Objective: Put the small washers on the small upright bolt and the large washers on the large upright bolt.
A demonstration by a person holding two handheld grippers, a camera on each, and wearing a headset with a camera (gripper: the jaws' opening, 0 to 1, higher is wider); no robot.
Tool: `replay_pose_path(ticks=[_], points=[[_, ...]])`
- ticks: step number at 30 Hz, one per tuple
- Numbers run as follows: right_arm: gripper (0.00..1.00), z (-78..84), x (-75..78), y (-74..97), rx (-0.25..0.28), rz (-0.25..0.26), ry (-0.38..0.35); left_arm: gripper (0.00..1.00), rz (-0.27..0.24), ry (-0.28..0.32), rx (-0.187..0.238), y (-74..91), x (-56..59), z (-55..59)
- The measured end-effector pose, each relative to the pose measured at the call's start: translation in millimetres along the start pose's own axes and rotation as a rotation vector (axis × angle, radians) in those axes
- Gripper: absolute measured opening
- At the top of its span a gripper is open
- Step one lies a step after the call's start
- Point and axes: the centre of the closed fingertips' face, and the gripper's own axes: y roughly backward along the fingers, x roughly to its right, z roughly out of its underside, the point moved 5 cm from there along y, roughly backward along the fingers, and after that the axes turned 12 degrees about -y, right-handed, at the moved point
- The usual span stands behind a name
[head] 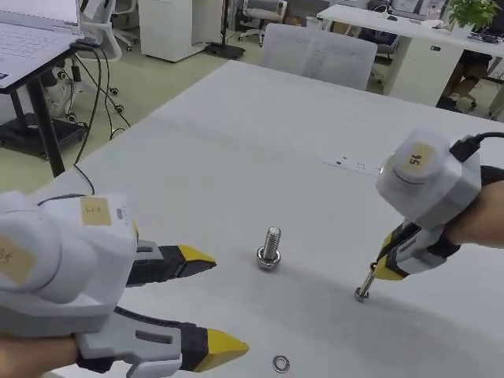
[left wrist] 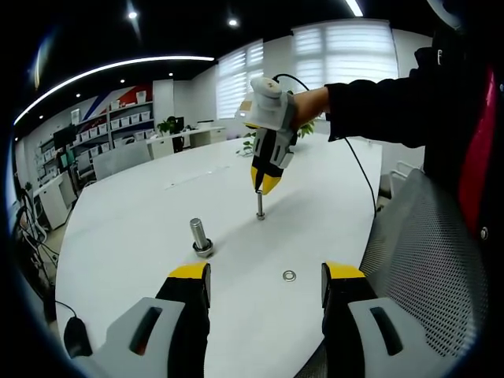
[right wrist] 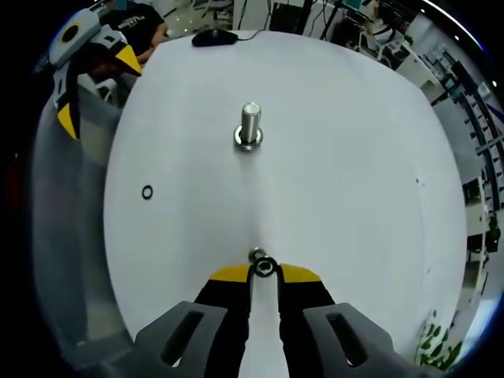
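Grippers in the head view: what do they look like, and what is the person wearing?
The left gripper and right gripper are pale grey moulded housings with black fingers tipped in yellow. Each bears a tan sticker; the right one's label reads 54. A black cable leaves it. The left gripper view shows a dark sleeve.

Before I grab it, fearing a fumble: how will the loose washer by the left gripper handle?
The loose washer lies flat on the smooth table, so it probably slides before lifting. Small, thin, likely light and stiff; on edge it may roll.
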Motion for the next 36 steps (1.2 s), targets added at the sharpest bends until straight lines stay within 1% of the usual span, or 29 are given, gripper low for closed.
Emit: replay_pose_path(ticks=[15,22,30,36], points=[[0.14,1.1,2.4,-8.8,-0.006,-0.017,-0.007,0.56,-0.002,0.004,-0.003,-1.5,-1.4,1.1],[0.14,3.4,2.0,-17.2,-0.015,-0.030,-0.012,0.56,-0.002,0.006,-0.004,-2.3,-2.0,1.8],[0.14,9.3,4.2,-32.3,-0.027,-0.045,-0.018,0.56,0.000,0.008,-0.006,-3.7,-2.0,2.8],[0.14,13.4,2.5,-42.2,-0.039,-0.054,-0.026,0.56,-0.001,0.010,-0.007,-3.9,-1.8,3.5]])
